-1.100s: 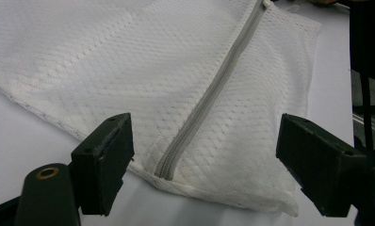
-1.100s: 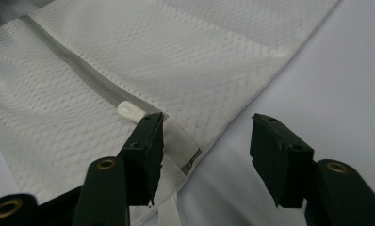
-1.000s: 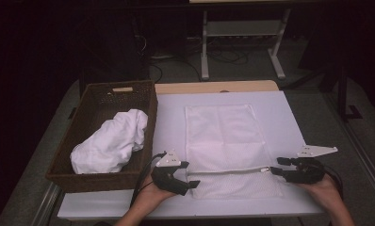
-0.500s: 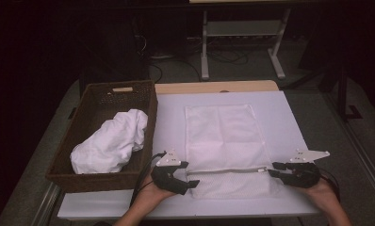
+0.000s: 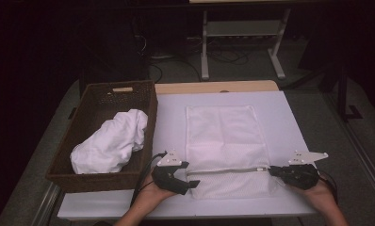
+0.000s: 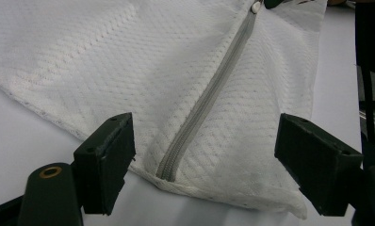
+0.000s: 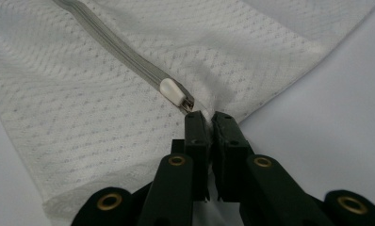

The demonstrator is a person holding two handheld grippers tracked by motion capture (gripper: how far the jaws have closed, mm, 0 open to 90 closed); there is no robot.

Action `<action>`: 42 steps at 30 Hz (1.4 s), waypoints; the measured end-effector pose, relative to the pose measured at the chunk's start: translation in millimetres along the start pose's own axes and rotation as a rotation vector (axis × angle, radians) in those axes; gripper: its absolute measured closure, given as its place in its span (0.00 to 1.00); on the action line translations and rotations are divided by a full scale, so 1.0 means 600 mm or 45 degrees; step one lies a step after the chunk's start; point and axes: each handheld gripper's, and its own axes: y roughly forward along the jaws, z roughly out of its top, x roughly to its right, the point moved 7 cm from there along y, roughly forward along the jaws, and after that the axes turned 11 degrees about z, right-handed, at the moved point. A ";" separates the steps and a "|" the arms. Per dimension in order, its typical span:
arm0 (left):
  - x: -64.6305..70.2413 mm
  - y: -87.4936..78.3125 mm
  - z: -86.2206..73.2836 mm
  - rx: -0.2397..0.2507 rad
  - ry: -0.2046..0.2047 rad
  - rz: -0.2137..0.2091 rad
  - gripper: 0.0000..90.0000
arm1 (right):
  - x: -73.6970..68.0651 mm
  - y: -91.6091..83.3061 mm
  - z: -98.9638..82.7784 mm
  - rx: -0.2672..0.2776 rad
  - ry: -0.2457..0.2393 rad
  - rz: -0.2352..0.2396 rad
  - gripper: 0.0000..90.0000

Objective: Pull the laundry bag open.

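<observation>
Right gripper view shows our right gripper [image 7: 208, 117] jaws, just closed, clenched on the mesh bag [image 7: 82, 108] edge beside the zipper pull [image 7: 175, 92], probably to anchor that end. The bag lies flat on the table [image 5: 289, 122]. Our left gripper [image 6: 204, 160] stands released, jaws straddling the zipper [image 6: 209, 94] at its other end. The basket [image 5: 82, 176] with cloth [image 5: 111, 141] waits alongside.

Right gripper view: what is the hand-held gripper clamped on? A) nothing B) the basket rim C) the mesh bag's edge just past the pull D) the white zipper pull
C: the right hand-held gripper pinches the mesh bag fabric beside the zipper pull.
</observation>
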 end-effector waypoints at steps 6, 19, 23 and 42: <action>-0.001 0.001 0.004 0.020 0.017 0.001 0.23 | 0.003 -0.004 0.002 0.037 0.046 0.025 0.94; 0.018 0.013 0.028 0.060 0.028 -0.049 0.22 | -0.005 -0.013 0.012 0.085 0.055 0.049 0.94; 0.024 0.017 0.035 0.068 0.039 -0.066 0.22 | -0.008 -0.016 0.016 0.104 0.049 0.055 0.94; 0.076 0.045 0.084 0.119 0.100 -0.223 0.22 | -0.029 -0.014 0.028 0.121 0.034 0.091 0.94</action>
